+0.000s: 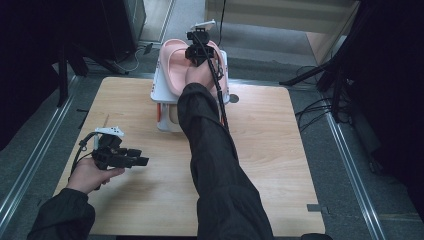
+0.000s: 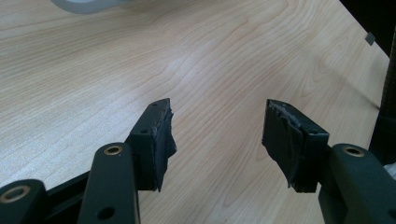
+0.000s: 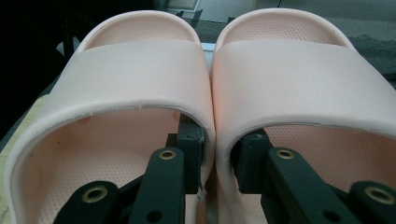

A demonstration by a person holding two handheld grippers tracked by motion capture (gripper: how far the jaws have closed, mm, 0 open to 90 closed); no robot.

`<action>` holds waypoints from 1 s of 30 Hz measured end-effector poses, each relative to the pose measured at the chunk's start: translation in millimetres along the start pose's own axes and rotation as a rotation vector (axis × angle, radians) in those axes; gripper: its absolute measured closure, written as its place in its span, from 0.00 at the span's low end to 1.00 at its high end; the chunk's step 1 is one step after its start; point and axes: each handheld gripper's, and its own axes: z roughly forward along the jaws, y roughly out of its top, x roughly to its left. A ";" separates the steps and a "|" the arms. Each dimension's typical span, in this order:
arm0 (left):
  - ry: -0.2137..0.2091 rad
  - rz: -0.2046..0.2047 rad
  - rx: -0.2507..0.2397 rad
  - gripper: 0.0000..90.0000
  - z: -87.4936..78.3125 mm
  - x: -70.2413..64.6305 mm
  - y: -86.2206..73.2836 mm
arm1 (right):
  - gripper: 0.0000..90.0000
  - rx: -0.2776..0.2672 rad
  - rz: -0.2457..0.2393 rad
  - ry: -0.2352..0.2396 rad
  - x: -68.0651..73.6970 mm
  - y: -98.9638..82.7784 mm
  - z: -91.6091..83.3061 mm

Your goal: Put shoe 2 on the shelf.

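High view: sleeve (image 1: 210, 145) hides much of the right slipper (image 1: 212, 70).

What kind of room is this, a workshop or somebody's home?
Probably a lab or recording studio, not a home: a bare wooden table stands between metal floor rails, with dark stands and loose cables around it on grey carpet.

The left gripper (image 1: 142, 161) hovers low near the table's left edge, jaws spread wide apart. The right arm stretches toward the far edge, its right gripper (image 3: 219, 154) with jaws drawn close.
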 end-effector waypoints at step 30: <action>0.008 -0.001 0.005 0.46 0.3 0.5 -0.1 | 0.63 -0.004 -0.032 -0.033 1.2 -6.7 -1.1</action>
